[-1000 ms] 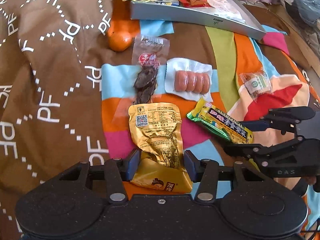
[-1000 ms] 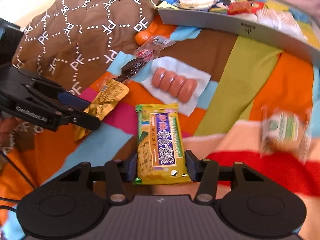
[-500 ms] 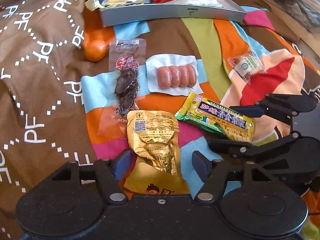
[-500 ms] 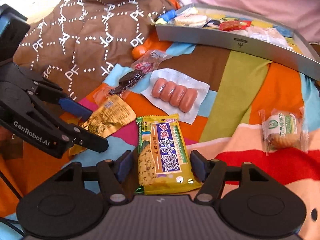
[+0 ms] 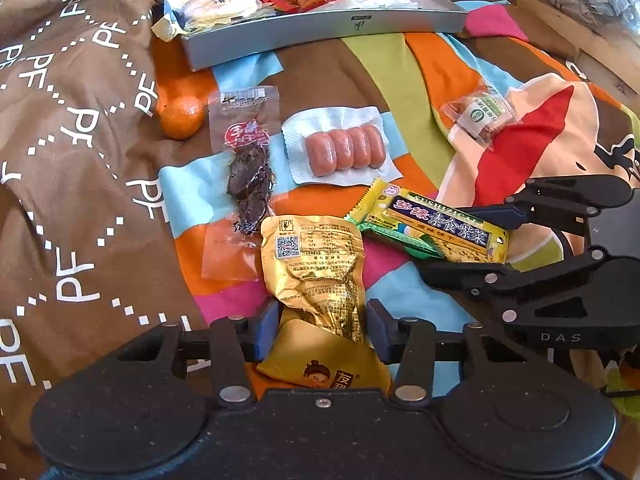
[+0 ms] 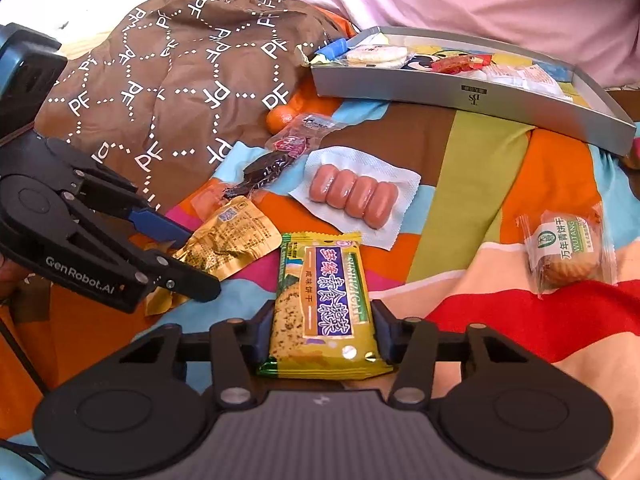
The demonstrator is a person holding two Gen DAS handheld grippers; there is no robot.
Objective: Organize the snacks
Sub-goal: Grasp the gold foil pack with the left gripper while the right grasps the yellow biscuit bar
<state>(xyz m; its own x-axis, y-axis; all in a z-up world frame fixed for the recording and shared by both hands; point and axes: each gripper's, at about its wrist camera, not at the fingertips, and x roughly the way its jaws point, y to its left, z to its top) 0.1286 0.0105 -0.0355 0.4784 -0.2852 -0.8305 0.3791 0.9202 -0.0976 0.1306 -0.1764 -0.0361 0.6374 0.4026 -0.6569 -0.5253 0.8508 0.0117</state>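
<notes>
The gold pouch lies on the multicoloured bedspread, its lower part between the fingers of the left gripper. The blue pads sit against both edges of the pouch, pinching it. Just right of it, the yellow-green biscuit packet lies lengthwise between the fingers of the right gripper, which press on its two long edges in the same way. The two packets lie close together at their upper corners; whether they touch cannot be told.

Beyond them, a white sachet holding four sausages lies flat. To its left is a clear packet of dark dried meat, and next to that packet's top edge an orange. To the right, well apart from the sausages, lies a small wrapped biscuit.

At the far side stands a shallow grey tray with several wrapped snacks inside. A brown quilt printed with "PF" covers the bed on the left.
</notes>
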